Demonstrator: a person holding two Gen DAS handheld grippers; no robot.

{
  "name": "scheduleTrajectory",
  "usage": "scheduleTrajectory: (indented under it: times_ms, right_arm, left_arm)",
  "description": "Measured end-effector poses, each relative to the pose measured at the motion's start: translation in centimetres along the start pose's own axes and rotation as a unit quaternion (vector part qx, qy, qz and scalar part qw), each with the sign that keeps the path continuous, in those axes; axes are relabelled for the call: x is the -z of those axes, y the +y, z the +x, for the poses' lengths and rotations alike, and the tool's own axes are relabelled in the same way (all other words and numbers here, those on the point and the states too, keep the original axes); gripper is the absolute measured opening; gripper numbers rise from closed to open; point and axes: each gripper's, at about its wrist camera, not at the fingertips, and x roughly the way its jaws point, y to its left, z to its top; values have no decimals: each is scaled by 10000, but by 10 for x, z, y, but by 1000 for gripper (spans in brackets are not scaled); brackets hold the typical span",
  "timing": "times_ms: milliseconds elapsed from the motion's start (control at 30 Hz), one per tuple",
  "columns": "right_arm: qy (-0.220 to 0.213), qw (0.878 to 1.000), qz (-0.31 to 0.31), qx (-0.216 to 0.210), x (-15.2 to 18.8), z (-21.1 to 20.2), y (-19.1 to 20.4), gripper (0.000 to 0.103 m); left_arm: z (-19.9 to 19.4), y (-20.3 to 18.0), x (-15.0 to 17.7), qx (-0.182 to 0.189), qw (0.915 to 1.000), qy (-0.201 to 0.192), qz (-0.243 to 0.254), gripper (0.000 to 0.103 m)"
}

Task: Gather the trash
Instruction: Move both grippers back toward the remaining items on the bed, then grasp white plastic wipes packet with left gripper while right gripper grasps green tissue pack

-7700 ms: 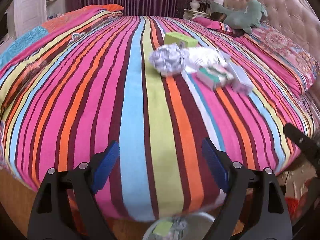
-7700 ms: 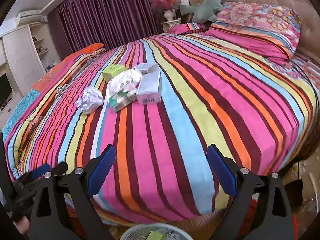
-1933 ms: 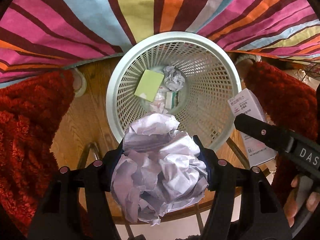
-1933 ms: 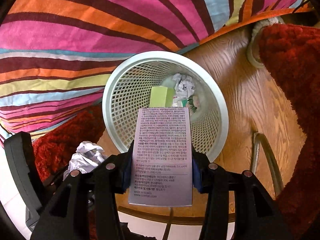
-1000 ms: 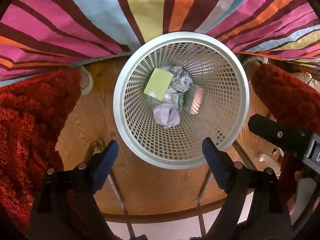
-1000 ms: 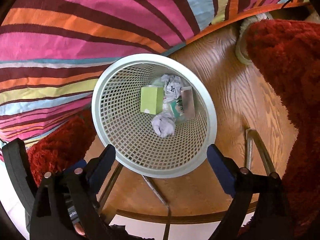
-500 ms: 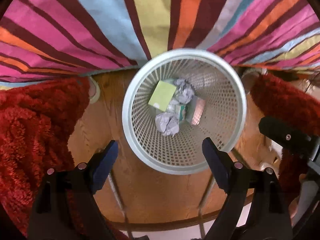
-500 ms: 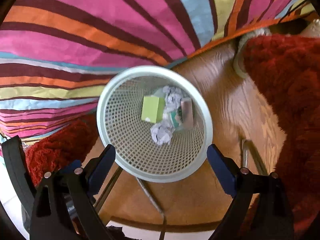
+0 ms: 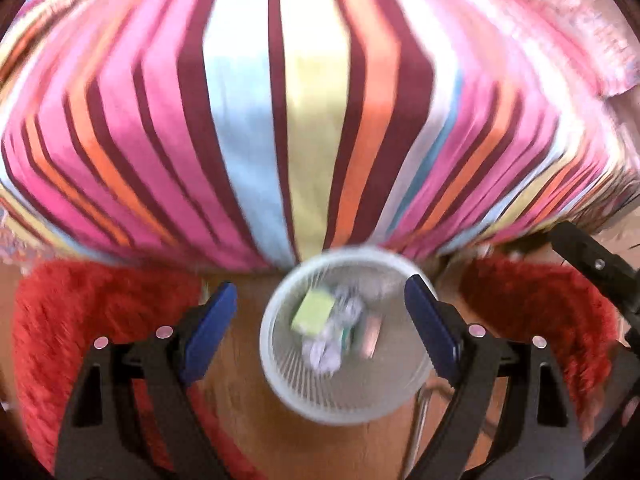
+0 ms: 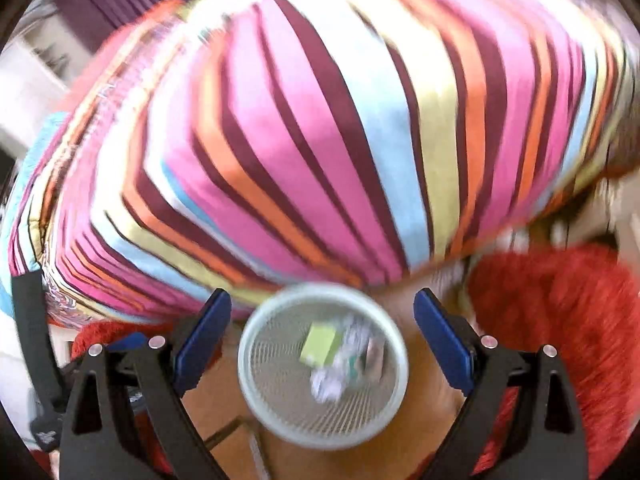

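Note:
A white mesh waste basket (image 9: pixel 280 376) (image 10: pixel 272 412) stands on the wooden floor at the foot of the striped bed. Inside lie a green box (image 9: pixel 313 312) (image 10: pixel 319 345), crumpled paper (image 9: pixel 322 354) (image 10: pixel 328 384) and a flat pack (image 9: pixel 370 338) (image 10: pixel 376 354). My left gripper (image 9: pixel 322 328) hangs well above the basket, open, with nothing between its blue pads. My right gripper (image 10: pixel 322 338) is also high over the basket, open and empty. Both views are blurred by motion.
The striped bedspread (image 9: pixel 312 112) (image 10: pixel 320 140) fills the upper half of both views. Red shaggy fabric (image 9: pixel 80 320) (image 10: pixel 560 320) lies on either side of the basket. The other gripper's black arm (image 9: pixel 592 260) shows at the right edge of the left wrist view.
Both grippers have risen and tilted up away from the basket, which now looks smaller and lower in view. Far more of the bed shows. The jaws stayed open and empty.

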Motion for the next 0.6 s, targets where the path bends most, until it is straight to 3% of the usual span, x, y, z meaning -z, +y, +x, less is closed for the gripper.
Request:
scheduleTrajectory:
  times_ms: [133, 267, 600]
  right_arm:
    - [-799, 9956, -473, 84, -10, -22, 15, 88]
    - [-1273, 9898, -636, -23, -25, -31, 20, 88]
    - [-1390, 9850, -982, -265, -67, -24, 28, 88]
  left_arm:
    - [-26, 3, -13, 20, 9974, -725, -56, 83]
    - [-40, 12, -30, 198, 9931, -1112, -311, 84]
    - [-41, 17, -95, 449, 9909, -1181, -463, 84]
